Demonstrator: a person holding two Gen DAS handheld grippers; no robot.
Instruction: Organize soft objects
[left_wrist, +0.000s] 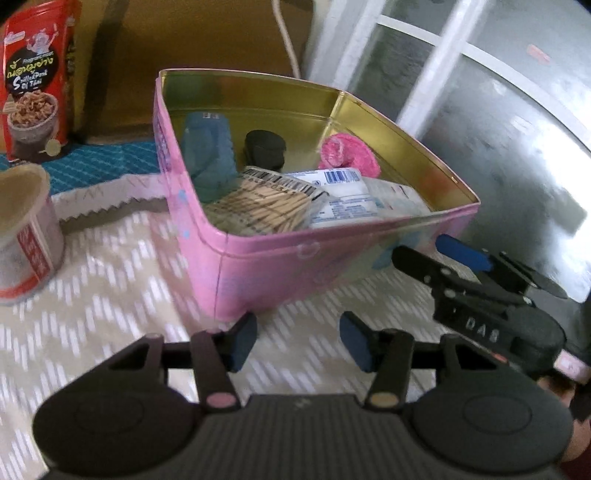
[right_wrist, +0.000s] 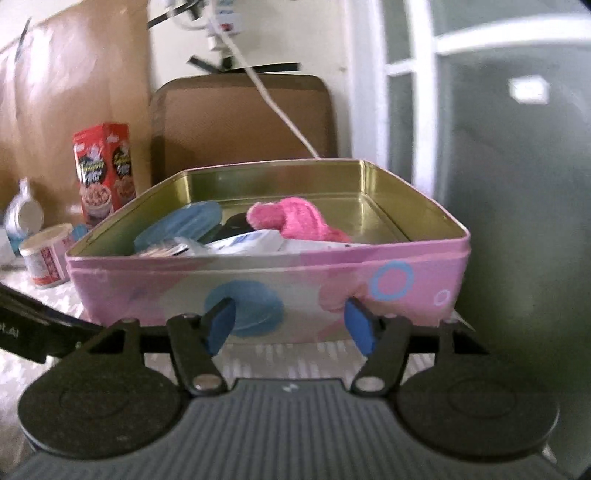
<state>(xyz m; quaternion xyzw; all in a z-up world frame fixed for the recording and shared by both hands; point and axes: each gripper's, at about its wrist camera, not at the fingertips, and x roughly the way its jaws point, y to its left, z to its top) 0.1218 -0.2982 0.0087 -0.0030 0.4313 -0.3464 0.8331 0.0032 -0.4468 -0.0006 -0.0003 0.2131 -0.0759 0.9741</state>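
Nearest in the left wrist view, the left claw (left_wrist: 298, 341) hangs released, its blue pads spread with nothing between them, just short of the near corner of the pink tin (left_wrist: 258, 266). To its right the right claw (left_wrist: 443, 254) reaches toward the same tin's side; in the right wrist view that right claw (right_wrist: 290, 326) is likewise released, pads apart and empty, right at the tin's (right_wrist: 266, 280) front wall, though the blur leaves it unclear whether they touch it.

The tin stands open on a surface (left_wrist: 110, 295) covered by a pale chevron-patterned cloth. Inside it lie the soft things: a blue fuzzy piece (left_wrist: 210, 155) against the left wall, a pink fuzzy piece (left_wrist: 349, 155) toward the far right, a dark round object (left_wrist: 265, 147) between them, and nearer, a bundle of pale sticks (left_wrist: 258, 214) beside a white packet (left_wrist: 343, 199) with barcodes.

Left of the tin sits a paper cup (left_wrist: 26, 236) with a red band. Farther back stands a red snack box (left_wrist: 35, 81), and behind it a brown board. A white cable (right_wrist: 273, 107) hangs down the wall beyond the tin.
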